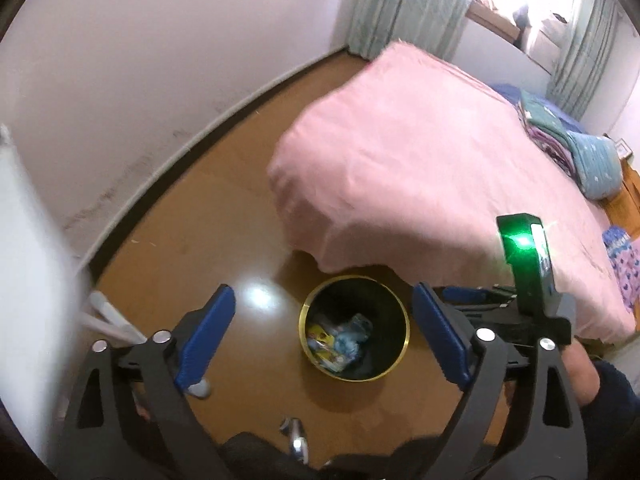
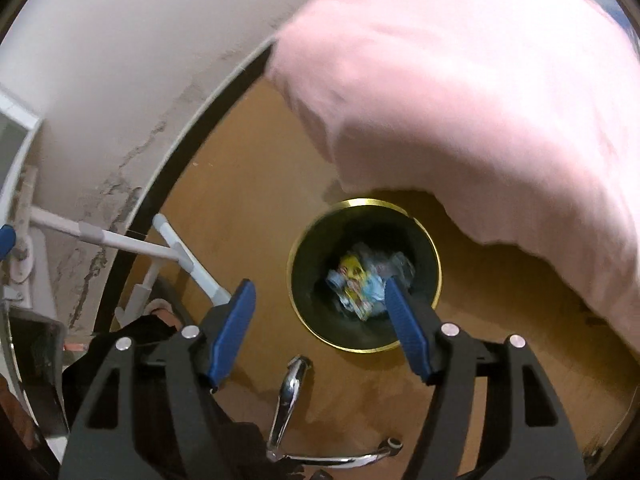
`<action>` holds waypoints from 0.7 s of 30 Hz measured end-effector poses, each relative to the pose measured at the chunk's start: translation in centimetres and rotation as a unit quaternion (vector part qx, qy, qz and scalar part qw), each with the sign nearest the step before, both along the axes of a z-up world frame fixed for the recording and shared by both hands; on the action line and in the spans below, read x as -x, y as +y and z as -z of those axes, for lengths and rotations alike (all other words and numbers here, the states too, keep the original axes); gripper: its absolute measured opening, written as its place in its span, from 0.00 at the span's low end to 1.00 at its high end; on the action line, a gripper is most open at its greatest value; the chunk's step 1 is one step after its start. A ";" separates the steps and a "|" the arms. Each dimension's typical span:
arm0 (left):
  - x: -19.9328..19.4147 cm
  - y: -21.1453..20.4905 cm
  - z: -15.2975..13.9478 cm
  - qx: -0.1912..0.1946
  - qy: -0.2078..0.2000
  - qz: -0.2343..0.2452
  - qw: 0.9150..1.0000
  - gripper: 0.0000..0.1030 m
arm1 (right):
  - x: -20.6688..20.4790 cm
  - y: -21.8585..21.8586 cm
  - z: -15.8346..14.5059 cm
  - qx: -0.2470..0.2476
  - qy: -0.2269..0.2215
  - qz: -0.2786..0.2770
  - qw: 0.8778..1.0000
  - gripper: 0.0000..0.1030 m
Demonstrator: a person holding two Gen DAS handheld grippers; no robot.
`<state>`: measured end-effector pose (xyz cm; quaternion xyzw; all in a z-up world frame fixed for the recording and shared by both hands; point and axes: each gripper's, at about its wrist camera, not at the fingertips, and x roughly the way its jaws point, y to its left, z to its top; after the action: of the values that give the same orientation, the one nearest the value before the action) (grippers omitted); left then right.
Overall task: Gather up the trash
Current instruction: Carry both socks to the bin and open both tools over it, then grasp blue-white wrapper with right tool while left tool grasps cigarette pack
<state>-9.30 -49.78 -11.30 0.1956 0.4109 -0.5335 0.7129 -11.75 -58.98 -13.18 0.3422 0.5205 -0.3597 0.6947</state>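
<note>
Hovering over the bin (image 1: 354,330) — left gripper (image 1: 322,334), right gripper (image 2: 319,326) both spread, empty.

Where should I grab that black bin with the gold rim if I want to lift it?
Take the bin by its gold rim, coming straight down from above. It stands upright and open on the floor, so one finger can slip inside the wall and one outside. Choose the rim's near or left side: the pink bedspread overhangs the far edge. Both the left gripper and right gripper are open and empty.
</note>
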 end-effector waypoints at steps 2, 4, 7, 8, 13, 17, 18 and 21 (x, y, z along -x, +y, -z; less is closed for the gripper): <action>-0.9 2.2 -2.2 0.006 -0.019 -0.015 1.000 0.89 | -1.9 1.3 -2.7 0.025 -0.012 -0.026 0.999 0.67; -2.5 5.5 -4.7 0.010 -0.030 -0.043 0.999 0.90 | -4.1 2.5 -5.1 0.045 -0.022 -0.055 0.997 0.68; -5.4 11.3 -7.8 0.026 -0.036 -0.089 0.995 0.90 | -8.3 5.7 -8.9 0.073 -0.050 -0.113 0.990 0.69; -6.5 13.6 -8.7 0.030 -0.042 -0.110 0.993 0.90 | -10.5 7.3 -10.3 0.083 -0.063 -0.142 0.984 0.70; -12.2 26.9 -11.4 0.025 -0.070 -0.251 0.965 0.90 | -20.2 15.4 -14.1 0.088 -0.114 -0.269 0.952 0.72; -16.3 38.3 -11.6 0.005 -0.081 -0.369 0.926 0.90 | -29.2 23.1 -14.8 0.062 -0.141 -0.375 0.914 0.72; -17.4 41.8 -11.3 -0.004 -0.080 -0.404 0.911 0.90 | -31.7 25.6 -14.6 0.058 -0.144 -0.406 0.901 0.72; -18.9 48.2 -10.6 -0.014 -0.072 -0.464 0.883 0.90 | -38.2 32.3 -14.1 0.038 -0.149 -0.476 0.866 0.72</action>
<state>9.63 -1.57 -0.67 0.0302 0.4095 -0.1209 0.9037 26.41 -26.71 0.88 0.0757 0.4967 0.0505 0.8631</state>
